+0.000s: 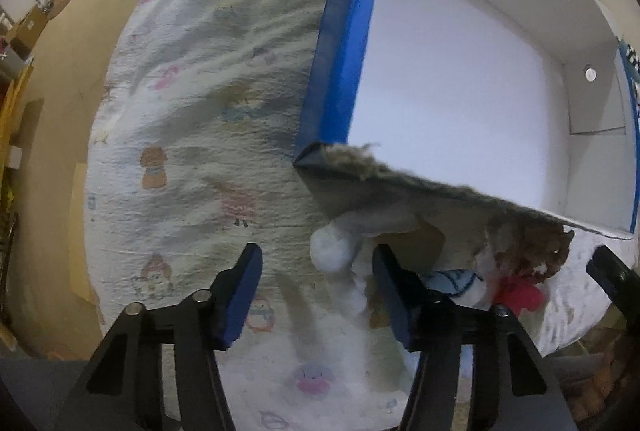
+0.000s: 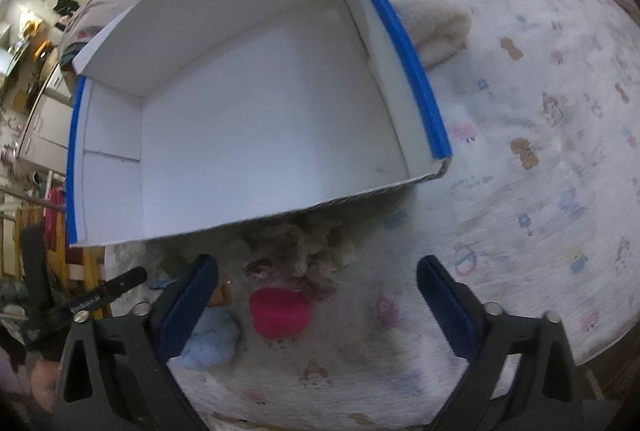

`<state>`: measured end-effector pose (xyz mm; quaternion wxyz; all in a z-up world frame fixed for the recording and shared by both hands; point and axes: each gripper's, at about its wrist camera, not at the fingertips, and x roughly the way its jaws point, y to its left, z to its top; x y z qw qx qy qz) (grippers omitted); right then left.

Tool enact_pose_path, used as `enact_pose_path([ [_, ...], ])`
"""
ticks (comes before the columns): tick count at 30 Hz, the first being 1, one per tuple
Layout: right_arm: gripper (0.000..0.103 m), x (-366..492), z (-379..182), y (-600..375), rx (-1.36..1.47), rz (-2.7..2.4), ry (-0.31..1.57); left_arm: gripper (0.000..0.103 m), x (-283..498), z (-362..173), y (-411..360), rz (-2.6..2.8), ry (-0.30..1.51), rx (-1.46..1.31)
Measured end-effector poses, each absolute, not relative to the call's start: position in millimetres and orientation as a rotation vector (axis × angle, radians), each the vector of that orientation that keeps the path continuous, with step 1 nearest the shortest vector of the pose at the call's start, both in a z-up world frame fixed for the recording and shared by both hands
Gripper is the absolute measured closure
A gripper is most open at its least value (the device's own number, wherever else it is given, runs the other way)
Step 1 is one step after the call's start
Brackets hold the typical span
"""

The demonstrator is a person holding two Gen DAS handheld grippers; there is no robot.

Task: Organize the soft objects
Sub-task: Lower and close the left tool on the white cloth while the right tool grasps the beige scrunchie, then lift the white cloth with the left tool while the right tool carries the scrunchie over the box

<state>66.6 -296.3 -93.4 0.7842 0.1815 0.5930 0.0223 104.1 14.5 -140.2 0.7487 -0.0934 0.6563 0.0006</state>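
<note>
Left wrist view: the left claw (image 1: 316,291) hangs half open over a bed (image 1: 192,103) covered in a cartoon-print sheet, nothing between its pads; a white pompom (image 1: 332,251) of a soft toy lies just beyond its right finger. Right wrist view: the right claw (image 2: 318,285) stands wide, pressing on nothing, above a pink soft toy (image 2: 280,315) with a pale blue one (image 2: 212,345) just beside it. Past both sits a white box (image 2: 248,111) with blue edging. A cream fleece blanket (image 2: 424,19) lies beyond the box.
</note>
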Motion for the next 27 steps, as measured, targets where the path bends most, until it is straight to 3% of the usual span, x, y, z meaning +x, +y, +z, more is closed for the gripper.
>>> enact_pose_path([
  [2, 0.016, 72, -100, -299, 0.402, 0.039, 1.301, 0.053, 103, -146, 13, -0.019, 1.456, -0.222],
  [4, 0.02, 77, -107, -297, 0.4, 0.039, 1.329, 0.065, 104, -151, 13, -0.024, 1.468, -0.229],
  [6, 0.022, 81, -114, -291, 0.379, 0.053, 1.353, 0.085, 105, -155, 15, -0.028, 1.477, -0.247],
  [7, 0.024, 82, -117, -287, 0.358, 0.056, 1.362, 0.085, 104, -155, 17, -0.029, 1.473, -0.266],
  [8, 0.036, 83, -119, -283, 0.336, 0.064, 1.369, 0.085, 102, -153, 19, -0.029, 1.462, -0.272],
  [9, 0.057, 85, -121, -278, 0.32, 0.075, 1.375, 0.086, 101, -151, 20, -0.028, 1.446, -0.264],
  [11, 0.081, 86, -127, -270, 0.286, 0.092, 1.387, 0.086, 99, -144, 20, -0.033, 1.419, -0.248],
  [13, 0.09, 86, -131, -265, 0.263, 0.103, 1.4, 0.086, 95, -137, 20, -0.045, 1.393, -0.24],
  [21, 0.093, 56, -101, -271, 0.297, 0.196, 1.318, 0.086, 75, -125, 39, -0.006, 1.351, -0.238],
  [27, 0.093, 40, -55, -283, 0.367, 0.325, 1.136, 0.086, 63, -113, 46, 0.022, 1.319, -0.233],
])
